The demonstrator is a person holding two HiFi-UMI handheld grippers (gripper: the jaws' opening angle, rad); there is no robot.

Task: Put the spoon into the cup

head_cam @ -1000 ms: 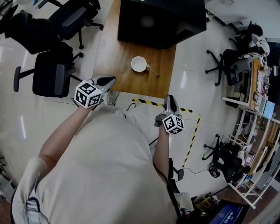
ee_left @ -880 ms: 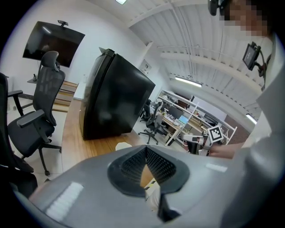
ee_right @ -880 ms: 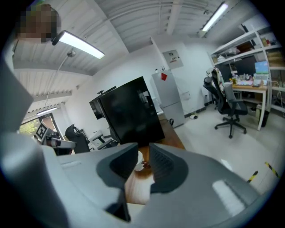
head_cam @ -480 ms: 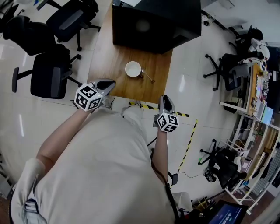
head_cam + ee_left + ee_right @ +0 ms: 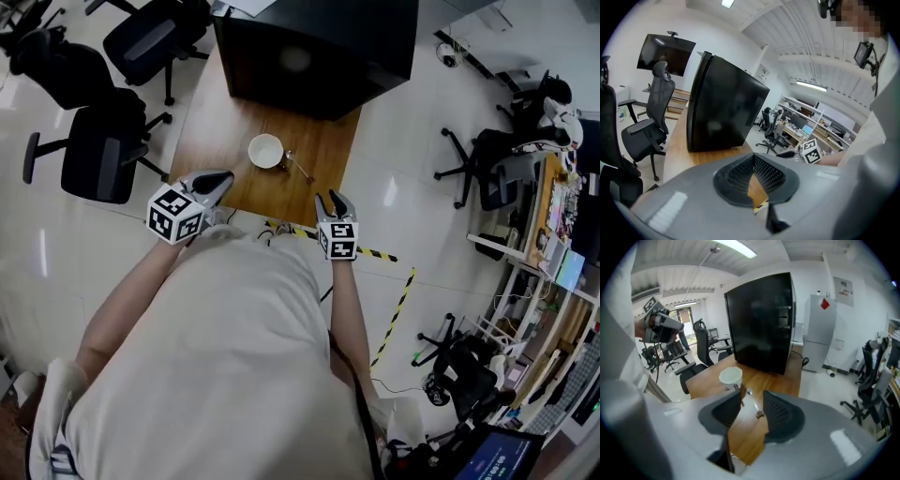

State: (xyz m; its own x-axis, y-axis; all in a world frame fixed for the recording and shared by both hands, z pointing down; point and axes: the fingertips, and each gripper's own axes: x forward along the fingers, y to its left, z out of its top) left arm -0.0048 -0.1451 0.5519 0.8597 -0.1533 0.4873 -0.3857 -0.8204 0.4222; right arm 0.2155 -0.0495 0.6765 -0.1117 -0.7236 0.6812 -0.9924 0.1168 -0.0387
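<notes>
Right hand-held gripper [image 5: 331,195], the nearer, is being pointed at spoon [image 5: 299,167], empty jaws being opened | spoon on counter [image 5: 217,122] beside cup [image 5: 266,151], handle slanting toward it | left hand-held gripper [image 5: 221,177] being held pressed together.

White cup [image 5: 266,151], brown table [image 5: 217,141] (wood grain), black box [image 5: 314,47]
</notes>
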